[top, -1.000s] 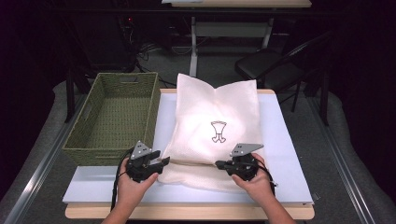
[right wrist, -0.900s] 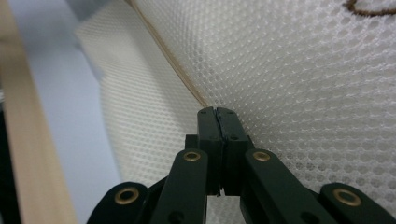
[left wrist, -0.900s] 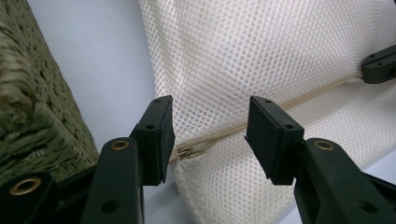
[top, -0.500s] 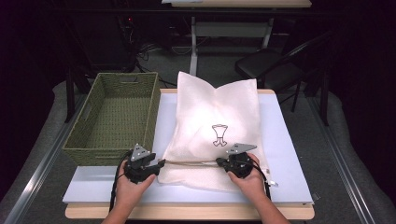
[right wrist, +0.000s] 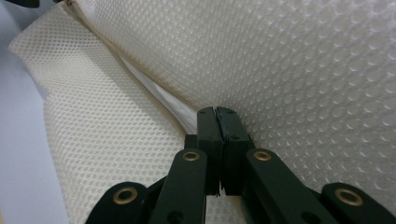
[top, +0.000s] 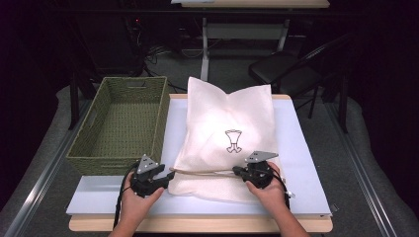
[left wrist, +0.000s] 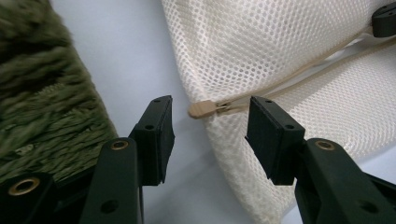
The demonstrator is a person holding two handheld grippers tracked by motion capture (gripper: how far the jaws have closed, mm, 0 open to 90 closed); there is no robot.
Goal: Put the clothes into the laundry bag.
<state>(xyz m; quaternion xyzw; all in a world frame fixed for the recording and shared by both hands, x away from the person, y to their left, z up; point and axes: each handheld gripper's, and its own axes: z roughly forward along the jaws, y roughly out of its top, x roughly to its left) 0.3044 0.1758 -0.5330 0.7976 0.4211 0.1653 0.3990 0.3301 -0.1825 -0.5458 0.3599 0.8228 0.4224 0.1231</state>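
Left gripper (left wrist: 210, 128) fingers (left wrist: 156, 137) spread wide, holding nothing, with the tan zipper pull (left wrist: 201, 109) of the mesh bag (top: 227, 133) lying between them. Right gripper (right wrist: 218, 116) fingers pressed together, pinching the bag's zipper edge (right wrist: 154, 95). Cream mesh bag, printed with a small dark emblem (top: 232, 140), lying flat on the white desk (top: 306, 148), right beside a green woven basket (top: 123, 123).
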